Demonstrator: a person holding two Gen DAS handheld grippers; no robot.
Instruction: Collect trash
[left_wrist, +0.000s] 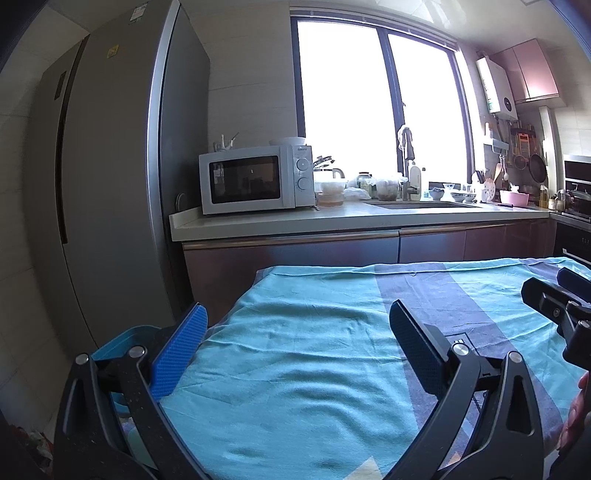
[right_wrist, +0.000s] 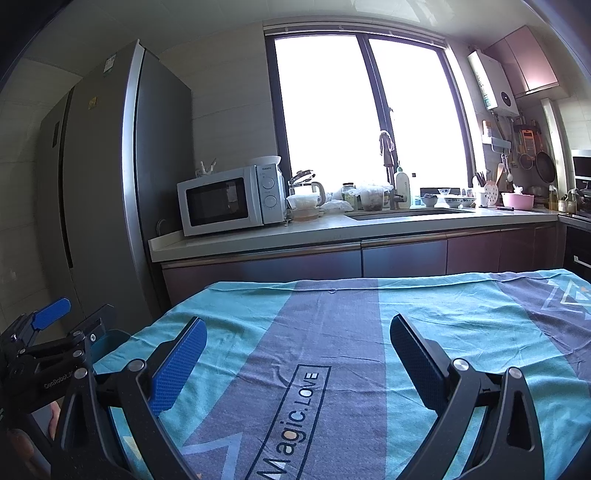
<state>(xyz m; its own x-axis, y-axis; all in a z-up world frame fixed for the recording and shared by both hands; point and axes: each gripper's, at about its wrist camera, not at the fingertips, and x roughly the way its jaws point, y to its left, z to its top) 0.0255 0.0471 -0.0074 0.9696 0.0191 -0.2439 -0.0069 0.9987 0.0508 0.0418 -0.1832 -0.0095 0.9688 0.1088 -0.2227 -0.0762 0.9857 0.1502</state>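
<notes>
- The left gripper (left_wrist: 297, 341) hovers over the cloth with its jaws spread wide and nothing between them; the right gripper (right_wrist: 297, 345) is the same, parted and empty
- No trash shows on the tablecloth (right_wrist: 354, 321) in either view, so I cannot say where it lies; this looks like either the start or the end of collecting
- A light blue bin (left_wrist: 122, 341) sits just past the table's left edge, partly behind the left gripper, a likely drop point
- Next move would call for finding the litter first, then closing on it
- Beyond: counter (right_wrist: 332, 229), microwave (left_wrist: 255, 179), fridge (left_wrist: 110, 166), bright window (right_wrist: 362, 107)
</notes>
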